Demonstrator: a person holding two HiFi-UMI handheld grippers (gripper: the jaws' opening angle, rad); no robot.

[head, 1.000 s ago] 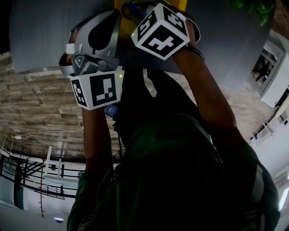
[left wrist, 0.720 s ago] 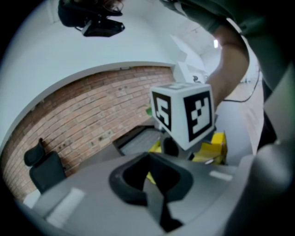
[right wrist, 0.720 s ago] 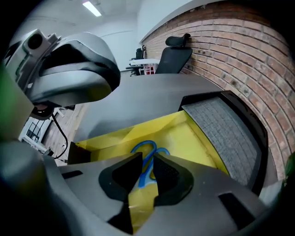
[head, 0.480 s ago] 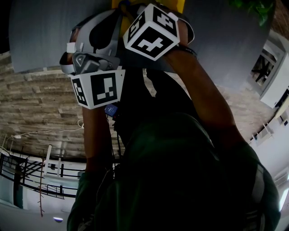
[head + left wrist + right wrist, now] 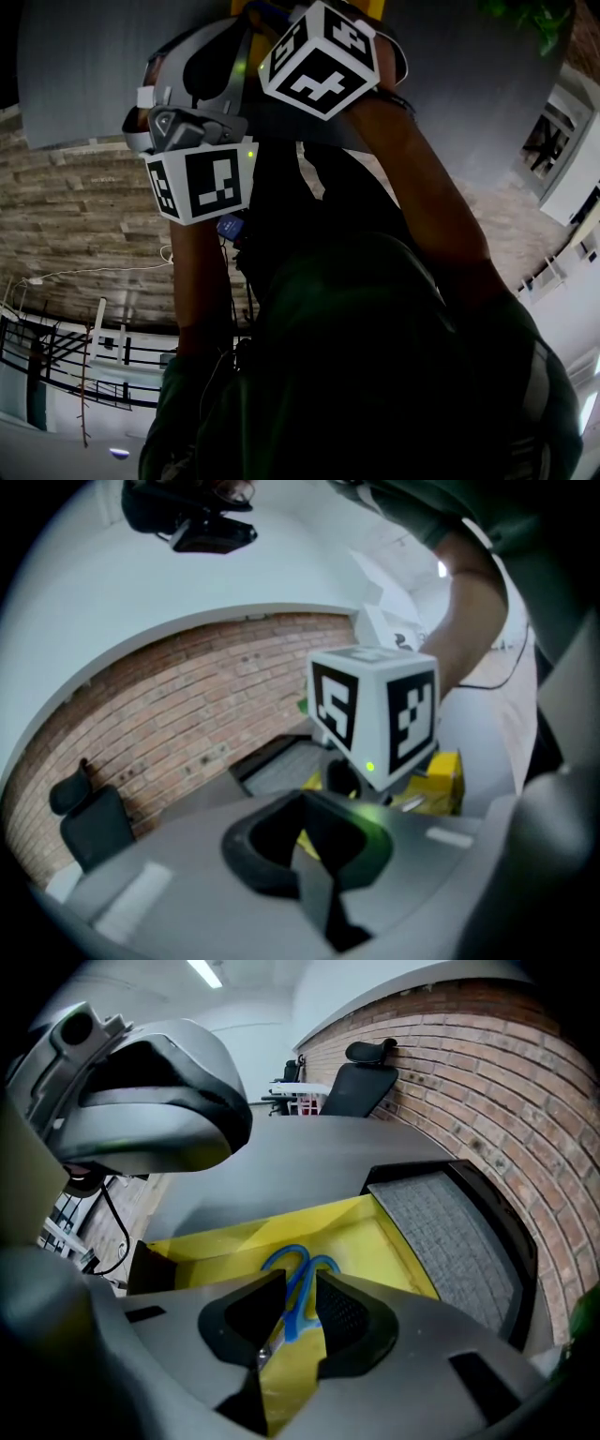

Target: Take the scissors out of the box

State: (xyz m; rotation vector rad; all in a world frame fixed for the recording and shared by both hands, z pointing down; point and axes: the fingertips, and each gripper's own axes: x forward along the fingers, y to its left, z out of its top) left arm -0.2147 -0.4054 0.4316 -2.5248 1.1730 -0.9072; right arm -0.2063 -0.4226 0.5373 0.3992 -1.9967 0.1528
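Since a sec ago the right gripper (image 5: 292,19) has slid a touch toward frame left in the head view, its marker cube (image 5: 323,64) w/ it; the left gripper (image 5: 220,66) has barely budged. Both sit at top centre over the grey table (image 5: 84,75), tips by the yellow box (image 5: 379,9), which the top edge cuts off.

Left gripper view: we see the left gripper (image 5: 303,827) at bottom centre w/ its pads (image 5: 262,841) pressed nearly together, only a sliver of yellow between them, nothing gripped. The right gripper's cube fills the centre, the box (image 5: 441,780) just behind it at centre right. A brick wall (image 5: 187,724) runs across the left, w/ a chair (image 5: 89,822) at lower left.

Right gripper view: the right gripper (image 5: 300,1288) pinches the blue-handled scissors (image 5: 294,1321) by the handles, approx. bottom centre; the finger loops stick out past the pads. The scissors are inside the box (image 5: 234,1235), over its yellow floor; we can't tell if they touch it. The left gripper (image 5: 150,1101) looms at upper left. A grey mat (image 5: 450,1232) lies just right of the box, brick wall (image 5: 506,1072) at upper right
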